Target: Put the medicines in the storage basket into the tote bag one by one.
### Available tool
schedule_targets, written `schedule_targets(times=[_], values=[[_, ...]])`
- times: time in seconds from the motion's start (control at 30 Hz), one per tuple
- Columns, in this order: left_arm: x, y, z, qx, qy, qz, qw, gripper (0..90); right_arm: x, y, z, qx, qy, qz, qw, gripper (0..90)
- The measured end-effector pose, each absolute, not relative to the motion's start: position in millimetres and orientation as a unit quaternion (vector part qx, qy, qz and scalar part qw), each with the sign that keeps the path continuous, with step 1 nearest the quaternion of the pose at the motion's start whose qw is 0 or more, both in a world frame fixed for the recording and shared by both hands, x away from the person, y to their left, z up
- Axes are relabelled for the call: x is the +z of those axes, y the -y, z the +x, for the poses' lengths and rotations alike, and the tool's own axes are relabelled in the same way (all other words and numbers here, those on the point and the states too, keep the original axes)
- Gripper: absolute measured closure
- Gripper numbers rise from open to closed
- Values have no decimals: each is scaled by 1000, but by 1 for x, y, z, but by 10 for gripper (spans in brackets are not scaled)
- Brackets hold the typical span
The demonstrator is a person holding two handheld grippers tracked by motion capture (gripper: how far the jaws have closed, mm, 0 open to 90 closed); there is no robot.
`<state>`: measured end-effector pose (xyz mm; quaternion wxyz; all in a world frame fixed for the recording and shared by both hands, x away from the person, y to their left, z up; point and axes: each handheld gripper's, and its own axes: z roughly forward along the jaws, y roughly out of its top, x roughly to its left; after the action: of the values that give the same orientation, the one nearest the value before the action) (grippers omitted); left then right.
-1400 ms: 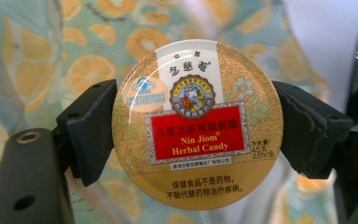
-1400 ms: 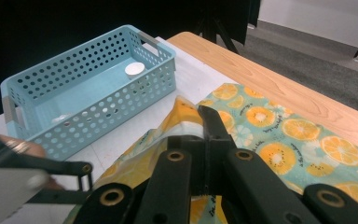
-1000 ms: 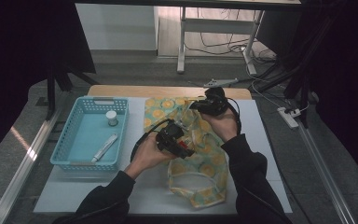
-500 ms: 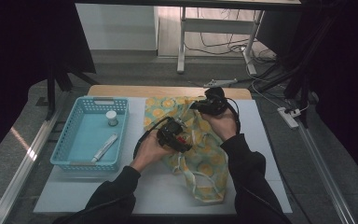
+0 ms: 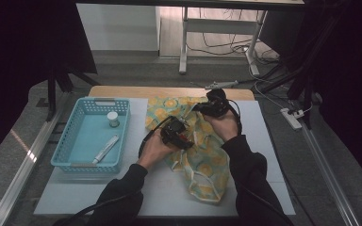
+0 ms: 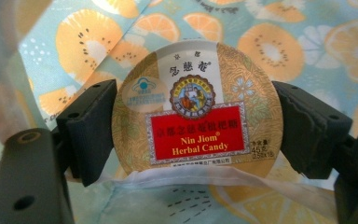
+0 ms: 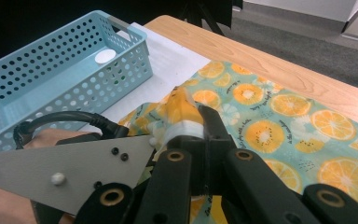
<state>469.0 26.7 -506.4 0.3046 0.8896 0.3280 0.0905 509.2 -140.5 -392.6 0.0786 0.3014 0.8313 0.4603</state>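
We grasp a round candy tin (image 6: 196, 109) edge to edge in the left hand-held gripper (image 6: 193, 135), half inside the mouth of the fruit-print bag (image 5: 202, 155) on the surface. The right hand-held gripper (image 7: 204, 135) is clenched on the bag's white hem. If that hem slips, the mouth could fold and the tin snag. The lid reads "Nin Jiom Herbal Candy".

My left gripper (image 5: 183, 136) sits over the middle of the cloth bag (image 5: 202, 160), with the candy tin (image 6: 196, 109) between its jaws, just above the bag's rim. My right gripper (image 5: 202, 107) is behind it, at the bag's far edge. The basket (image 5: 66, 153) lies to the left, a tube (image 5: 105, 149) and small jar (image 5: 113, 118) in it
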Motion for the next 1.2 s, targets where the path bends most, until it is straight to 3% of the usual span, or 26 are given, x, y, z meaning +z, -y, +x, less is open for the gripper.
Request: schedule_targets(times=[0.47, 0.77, 1.2], values=[[-519, -21, 475, 118, -344, 879, 308, 187, -398, 142, 512, 457, -831, 308, 77, 900], [-511, -25, 469, 91, -336, 878, 328, 83, -396, 143, 511, 458, -831, 306, 77, 900], [-488, -41, 437, 59, -315, 873, 368, 52, -394, 144, 508, 464, -829, 303, 75, 900]])
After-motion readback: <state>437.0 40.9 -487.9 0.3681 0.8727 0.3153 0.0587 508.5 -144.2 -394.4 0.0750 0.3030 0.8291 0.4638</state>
